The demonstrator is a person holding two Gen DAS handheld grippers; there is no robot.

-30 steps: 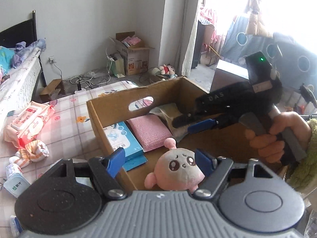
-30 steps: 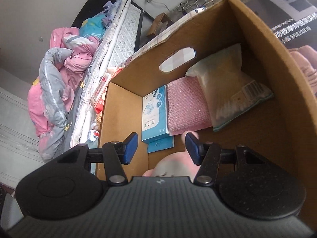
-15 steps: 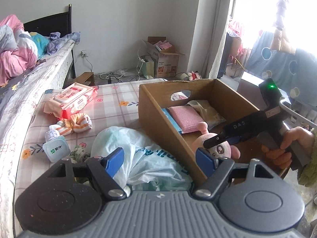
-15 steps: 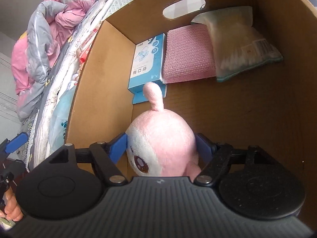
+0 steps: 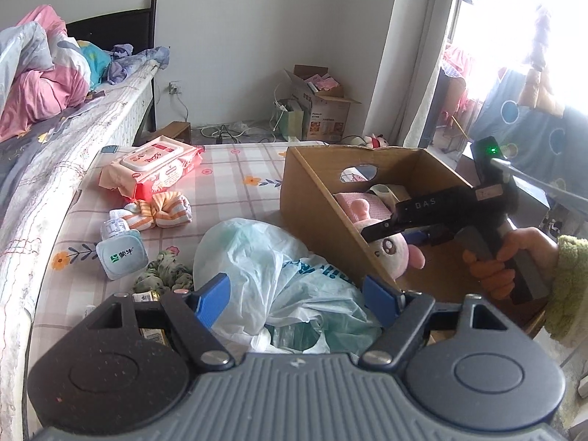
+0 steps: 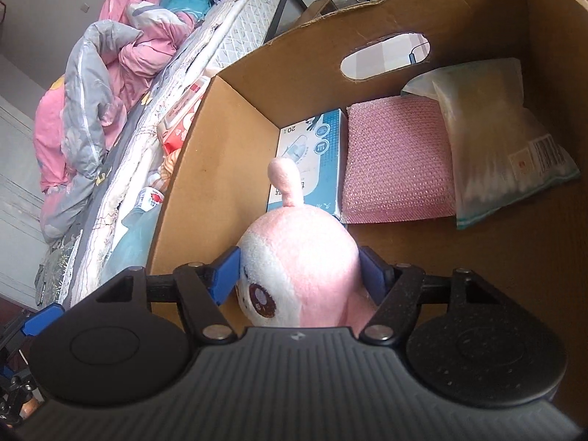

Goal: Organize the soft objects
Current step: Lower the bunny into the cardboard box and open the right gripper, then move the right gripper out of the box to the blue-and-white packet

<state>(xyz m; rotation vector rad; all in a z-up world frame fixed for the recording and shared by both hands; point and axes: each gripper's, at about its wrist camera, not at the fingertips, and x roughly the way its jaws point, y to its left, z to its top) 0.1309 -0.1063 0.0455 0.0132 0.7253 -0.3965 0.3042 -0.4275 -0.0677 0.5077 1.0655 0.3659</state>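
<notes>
right gripper (image 6: 299,272): jaws closing, both pads against pink plush toy (image 6: 301,264) | toy: inside cardboard box (image 6: 235,169) (near blue pack (image 6: 312,154)) | left gripper (image 5: 296,299): jaws apart, empty, over plastic bag (image 5: 264,257)

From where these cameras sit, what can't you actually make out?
- Pink plush toy, right wrist view: its lower body is hidden behind the right gripper, whose jaws are closing around it.
- Plastic bag, left wrist view: contents hidden by its folds.
- Cardboard box, left wrist view: floor hidden by its near wall.
</notes>
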